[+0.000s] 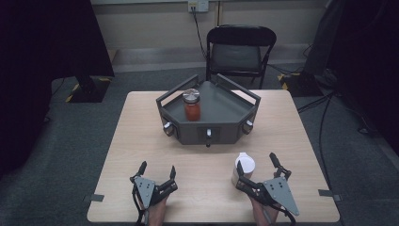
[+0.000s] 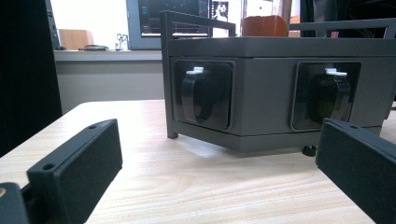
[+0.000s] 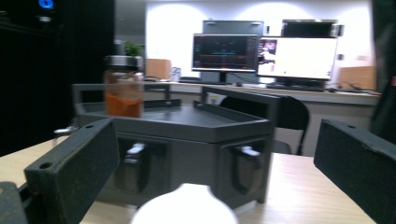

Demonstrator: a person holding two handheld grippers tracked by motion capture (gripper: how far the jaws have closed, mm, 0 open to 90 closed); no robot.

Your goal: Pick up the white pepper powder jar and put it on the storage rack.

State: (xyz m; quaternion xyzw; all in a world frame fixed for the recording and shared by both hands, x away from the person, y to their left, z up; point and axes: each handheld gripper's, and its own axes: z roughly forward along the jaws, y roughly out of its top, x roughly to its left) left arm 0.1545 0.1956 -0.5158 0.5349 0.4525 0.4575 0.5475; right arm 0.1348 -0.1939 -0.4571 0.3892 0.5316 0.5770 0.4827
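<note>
A dark grey six-sided tray (image 1: 221, 110) with knobs on its front faces stands at the table's far middle. On its left part stands a jar of orange-red sauce (image 1: 192, 105) with a silver lid; the jar (image 3: 123, 87) also appears in the right gripper view. My left gripper (image 1: 157, 169) rests open near the front edge, nothing between its jaws, facing the tray (image 2: 280, 88). My right gripper (image 1: 256, 163) is open around a white bottle (image 1: 243, 168), whose rounded top (image 3: 184, 207) sits low between the jaws, not clamped.
A black folding chair (image 1: 240, 52) stands behind the table. Black curtains hang at both sides and cables run on the floor at right. Bare light wood tabletop (image 1: 141, 136) lies between the tray and my grippers. Monitors (image 3: 261, 51) sit on a far desk.
</note>
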